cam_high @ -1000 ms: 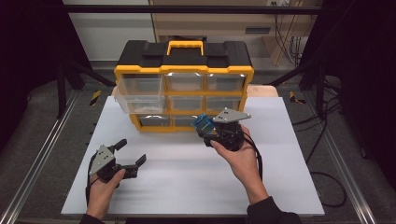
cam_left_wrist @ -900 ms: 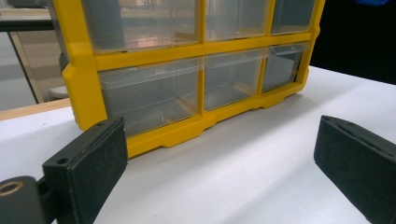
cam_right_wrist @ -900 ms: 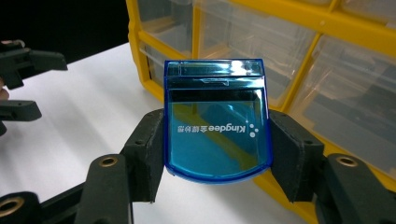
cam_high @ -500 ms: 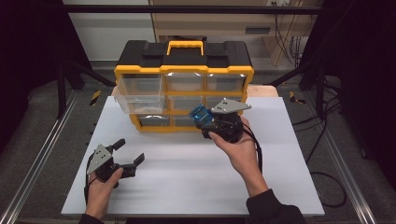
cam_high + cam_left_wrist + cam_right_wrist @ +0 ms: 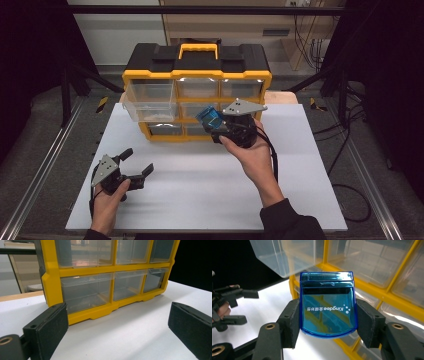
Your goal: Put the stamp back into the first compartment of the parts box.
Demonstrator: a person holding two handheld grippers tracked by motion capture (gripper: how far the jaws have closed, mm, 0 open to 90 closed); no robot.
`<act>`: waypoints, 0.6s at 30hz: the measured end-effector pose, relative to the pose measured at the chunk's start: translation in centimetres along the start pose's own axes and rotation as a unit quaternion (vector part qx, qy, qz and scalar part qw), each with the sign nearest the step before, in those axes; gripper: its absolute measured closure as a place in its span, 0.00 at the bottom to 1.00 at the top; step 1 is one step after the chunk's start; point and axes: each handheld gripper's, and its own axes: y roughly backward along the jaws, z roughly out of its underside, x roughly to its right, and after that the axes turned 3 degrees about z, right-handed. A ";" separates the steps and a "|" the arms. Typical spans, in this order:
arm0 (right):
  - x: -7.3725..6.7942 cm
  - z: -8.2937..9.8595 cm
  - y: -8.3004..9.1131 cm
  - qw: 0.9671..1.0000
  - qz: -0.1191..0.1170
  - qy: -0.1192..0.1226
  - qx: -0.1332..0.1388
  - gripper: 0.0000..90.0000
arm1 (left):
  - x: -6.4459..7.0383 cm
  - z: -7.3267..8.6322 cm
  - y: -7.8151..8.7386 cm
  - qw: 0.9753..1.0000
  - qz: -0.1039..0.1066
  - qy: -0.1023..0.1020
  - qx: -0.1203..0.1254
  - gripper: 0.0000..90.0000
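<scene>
Right gripper [image 5: 209, 121] clamped on a blue translucent box [image 5: 327, 305], one jaw on each side edge, printed face turned to the camera and reading upside down. Held off the table, just in front of the yellow drawer organizer [image 5: 197, 75], about level with its middle row.

Left gripper [image 5: 136, 164] spread wide, nothing between its jaws, low over the white table [image 5: 300, 170] near the front left corner, well apart from the box. In the left gripper view both pads [image 5: 52, 333] frame the organizer's lower drawers, all of them shut.

Progress, as a judgement: the pickup is done and the carry is most of the way there. The top-left drawer [image 5: 145, 100] stands pulled out, clear and apparently empty, which makes it the likely place for the box. Left to do: move the box over that open drawer, lower it in, release, and probably push the drawer shut.

Around: black lid and yellow carry handle [image 5: 199, 48] on top of the organizer; dark frame rails on either side of the table; cables hanging at the back right.

In the way: the box sits right of the open drawer and lower than its rim, so it must go up and across. The drawer's projecting front wall is the thing to clear. Nothing else lies between.
</scene>
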 end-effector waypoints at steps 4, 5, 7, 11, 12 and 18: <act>0.0 -0.5 0.2 1.000 -0.001 0.003 0.006 0.47 | 0.1 0.0 0.0 1.000 0.000 -0.001 -0.001 0.03; 0.0 -0.6 0.3 1.000 -0.003 0.003 0.009 0.47 | 0.1 0.0 0.0 1.000 -0.001 -0.003 -0.001 0.03; 0.1 -0.7 0.3 1.000 -0.003 0.002 0.008 0.47 | 0.0 0.1 -0.1 1.000 -0.002 -0.003 -0.004 0.03; 0.0 -1.0 0.3 1.000 -0.003 0.003 0.011 0.47 | 0.0 0.1 -0.1 1.000 -0.002 -0.002 -0.003 0.03; -0.1 -1.3 0.3 1.000 -0.004 0.002 0.014 0.47 | 0.0 0.1 0.0 1.000 -0.002 -0.002 -0.003 0.04; -0.4 -2.2 0.4 1.000 -0.005 0.003 0.018 0.47 | 0.0 0.1 -0.1 1.000 -0.004 -0.005 -0.003 0.04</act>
